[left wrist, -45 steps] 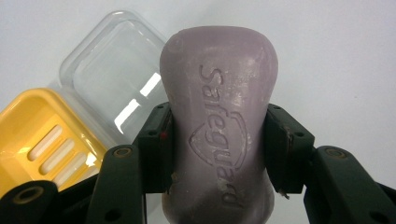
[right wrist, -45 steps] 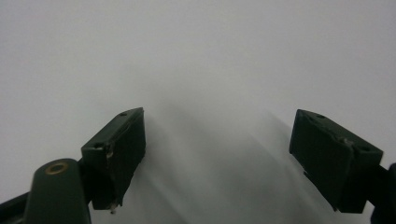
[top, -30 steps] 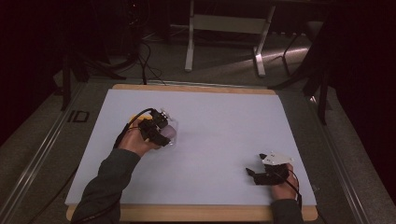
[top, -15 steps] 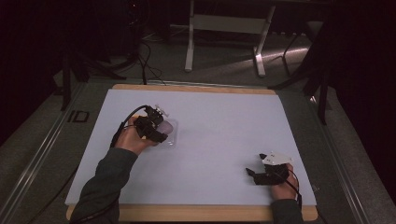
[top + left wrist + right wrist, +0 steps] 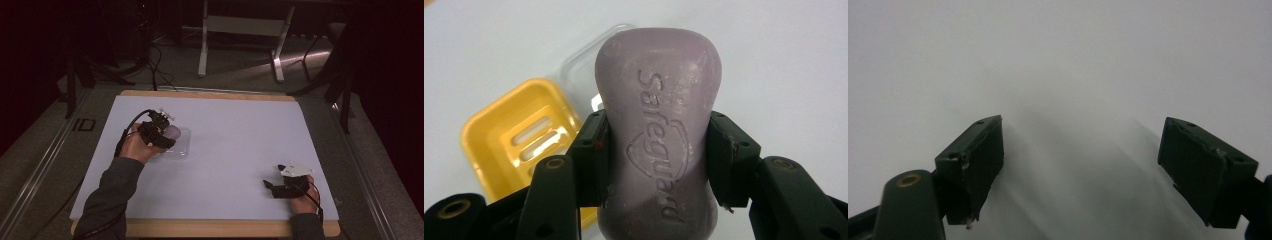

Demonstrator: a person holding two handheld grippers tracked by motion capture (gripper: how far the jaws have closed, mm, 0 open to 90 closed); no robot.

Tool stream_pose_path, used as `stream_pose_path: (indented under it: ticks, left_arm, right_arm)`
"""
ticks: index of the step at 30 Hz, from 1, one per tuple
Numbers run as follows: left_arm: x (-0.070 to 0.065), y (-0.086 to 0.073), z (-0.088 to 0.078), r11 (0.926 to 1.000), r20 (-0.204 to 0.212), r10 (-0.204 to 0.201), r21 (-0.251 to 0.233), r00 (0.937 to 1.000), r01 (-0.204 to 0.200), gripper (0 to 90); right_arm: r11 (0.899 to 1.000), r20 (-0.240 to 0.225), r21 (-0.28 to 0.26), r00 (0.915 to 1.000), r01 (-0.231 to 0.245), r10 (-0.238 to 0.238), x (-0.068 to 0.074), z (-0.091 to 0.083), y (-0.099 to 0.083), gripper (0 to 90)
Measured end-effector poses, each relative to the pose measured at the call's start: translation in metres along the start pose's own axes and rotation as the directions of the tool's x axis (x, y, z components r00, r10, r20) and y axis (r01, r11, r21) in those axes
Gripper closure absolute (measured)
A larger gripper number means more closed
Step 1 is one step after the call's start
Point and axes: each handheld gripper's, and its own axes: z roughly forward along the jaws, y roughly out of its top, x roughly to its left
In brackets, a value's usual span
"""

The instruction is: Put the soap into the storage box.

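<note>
We are seeing the left gripper (image 5: 656, 165) at centre left of the high view pinching a purple soap bar (image 5: 658, 125), stamped "Safeguard", above a clear tray (image 5: 181, 142); a yellow soap dish (image 5: 511, 137) is lying beside it. Lower right, the right gripper (image 5: 1080, 170) is resting spread wide over the white table (image 5: 240, 150).

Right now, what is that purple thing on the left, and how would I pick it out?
On the white table, look to the person's left gripper. Its two black jaws are shut on a pale purple soap bar, waisted in the middle. The word Safeguard is pressed into its face, unlike the yellow slotted soap dish and clear lid beneath it.
</note>
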Motion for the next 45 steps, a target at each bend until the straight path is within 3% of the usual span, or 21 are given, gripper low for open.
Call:
stream_pose_path:
  ticks: [21, 36, 44, 45]
  left_arm:
    - [0.017, -0.006, 0.006, 0.9972, -0.023, -0.072, 0.015, 0.9971, 0.073, 49.9]
    - [0.03, -0.01, 0.016, 0.9912, -0.042, -0.117, 0.056, 0.9922, 0.12, 49.9]
    - [0.042, -0.013, 0.025, 0.9807, -0.058, -0.175, 0.078, 0.9829, 0.179, 49.9]
    - [0.046, -0.014, 0.028, 0.9765, -0.066, -0.192, 0.086, 0.9791, 0.198, 49.9]
  right_arm:
    - [1.0, 0.001, -0.001, 1.0, 0.0, 0.0, 0.0, 0.0, 0.0, 18.2]
    - [1.0, 0.001, -0.001, 1.0, 0.0, 0.0, 0.0, 0.0, 0.0, 18.2]
    - [1.0, 0.002, 0.0, 1.0, 0.001, -0.001, 0.0, 0.0, 0.0, 18.2]
    - [1.0, 0.002, 0.0, 1.0, 0.001, -0.001, 0.0, 0.0, 0.0, 18.2]
